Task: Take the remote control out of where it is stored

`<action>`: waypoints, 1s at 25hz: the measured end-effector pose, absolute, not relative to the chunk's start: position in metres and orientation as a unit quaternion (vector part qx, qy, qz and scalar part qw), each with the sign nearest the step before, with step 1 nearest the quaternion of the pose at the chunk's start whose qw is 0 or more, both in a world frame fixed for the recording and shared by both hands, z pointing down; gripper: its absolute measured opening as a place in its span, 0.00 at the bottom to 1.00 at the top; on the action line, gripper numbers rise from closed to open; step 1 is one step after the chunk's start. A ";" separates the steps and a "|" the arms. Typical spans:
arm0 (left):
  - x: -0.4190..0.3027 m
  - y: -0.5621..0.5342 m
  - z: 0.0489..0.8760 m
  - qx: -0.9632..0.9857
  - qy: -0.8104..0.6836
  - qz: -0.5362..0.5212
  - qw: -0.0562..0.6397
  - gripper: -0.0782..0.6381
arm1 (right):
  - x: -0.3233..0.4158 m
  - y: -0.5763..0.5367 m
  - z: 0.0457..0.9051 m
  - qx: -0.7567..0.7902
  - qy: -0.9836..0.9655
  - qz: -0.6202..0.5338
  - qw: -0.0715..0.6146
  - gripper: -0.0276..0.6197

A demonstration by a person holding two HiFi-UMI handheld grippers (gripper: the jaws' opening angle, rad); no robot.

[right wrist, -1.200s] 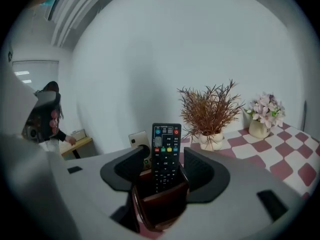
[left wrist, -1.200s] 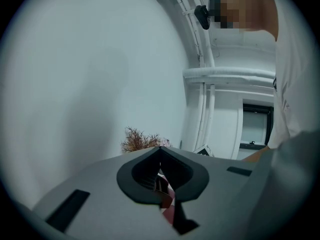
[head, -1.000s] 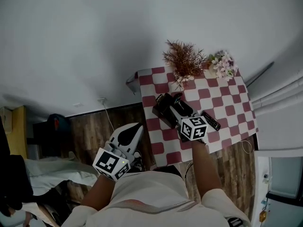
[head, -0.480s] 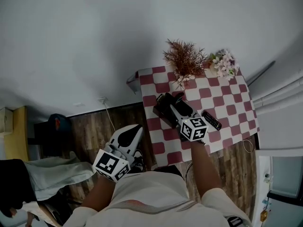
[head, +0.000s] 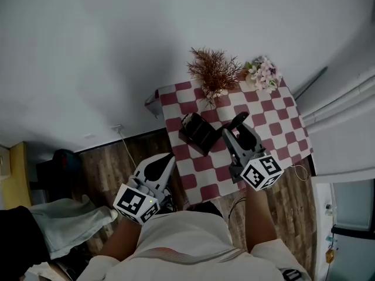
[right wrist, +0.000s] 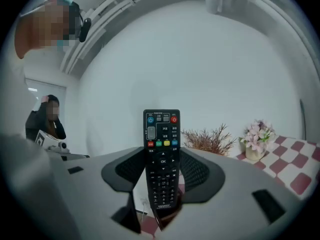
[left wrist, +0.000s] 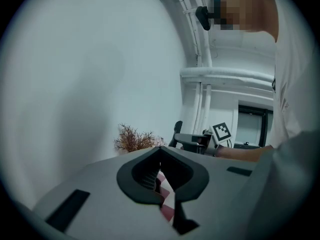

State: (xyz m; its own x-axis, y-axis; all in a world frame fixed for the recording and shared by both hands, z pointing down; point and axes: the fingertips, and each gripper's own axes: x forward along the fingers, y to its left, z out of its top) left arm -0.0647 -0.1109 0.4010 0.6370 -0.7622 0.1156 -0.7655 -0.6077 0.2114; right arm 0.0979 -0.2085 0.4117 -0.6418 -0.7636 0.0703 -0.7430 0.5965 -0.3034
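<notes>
A black remote control (right wrist: 161,159) stands upright between the jaws of my right gripper (right wrist: 161,176), which is shut on its lower half. In the head view the right gripper (head: 237,129) hangs over the middle of the red-and-white checked table (head: 280,122) with the remote's tip (head: 239,120) sticking out ahead. The black storage holder (head: 198,132) sits just left of it, apart from the gripper. My left gripper (head: 164,164) is shut and holds nothing, off the table's left front corner.
A dried brown plant (head: 212,72) and a small pot of pale flowers (head: 262,72) stand along the table's far edge by the white wall. Wooden floor (head: 111,163) lies left of the table. A seated person shows at the far left of the right gripper view.
My right gripper has drawn back and to the right, away from the holder, with the remote in its jaws. The left gripper has stayed where it was.
</notes>
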 end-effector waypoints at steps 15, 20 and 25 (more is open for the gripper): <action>-0.029 -0.106 0.403 0.914 -0.386 0.008 0.123 0.12 | 0.217 -0.159 0.533 -0.447 0.776 -0.087 -0.437 0.38; -0.035 -0.106 0.409 0.909 -0.396 0.012 0.133 0.12 | 0.219 -0.150 0.583 -0.379 0.744 -0.072 -0.545 0.38; -0.042 -0.107 0.417 0.902 -0.407 0.011 0.143 0.12 | 0.224 -0.148 0.625 -0.317 0.714 -0.069 -0.621 0.38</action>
